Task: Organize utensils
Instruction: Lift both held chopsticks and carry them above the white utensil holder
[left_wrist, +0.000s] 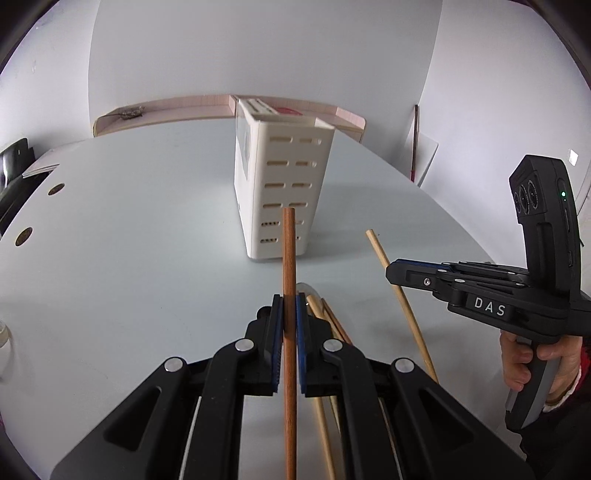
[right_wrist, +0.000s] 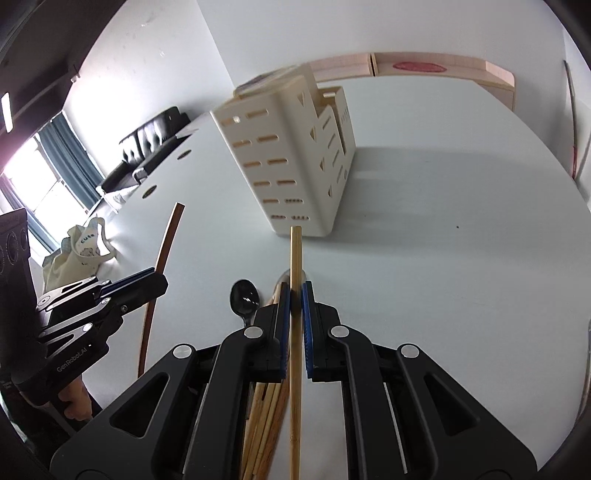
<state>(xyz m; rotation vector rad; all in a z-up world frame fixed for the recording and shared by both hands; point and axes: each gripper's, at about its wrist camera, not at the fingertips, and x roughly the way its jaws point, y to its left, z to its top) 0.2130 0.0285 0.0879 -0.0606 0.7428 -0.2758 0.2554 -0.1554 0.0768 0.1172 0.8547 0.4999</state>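
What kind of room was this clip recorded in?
Probably an office or lounge rather than a kitchen: a large pale table, a black tufted sofa by a curtained window, bare white walls.

Black grippers (left_wrist: 289, 325), blue-padded jaws, silver screws, "DAS" lettering.

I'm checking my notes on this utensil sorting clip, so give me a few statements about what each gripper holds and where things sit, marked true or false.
1. The left gripper is shut on a dark brown chopstick. True.
2. The right gripper is open and holds nothing. False: it is shut on a light bamboo chopstick.
3. The white utensil holder lies on its side. False: it stands upright.
4. A black spoon lies on the table. True.
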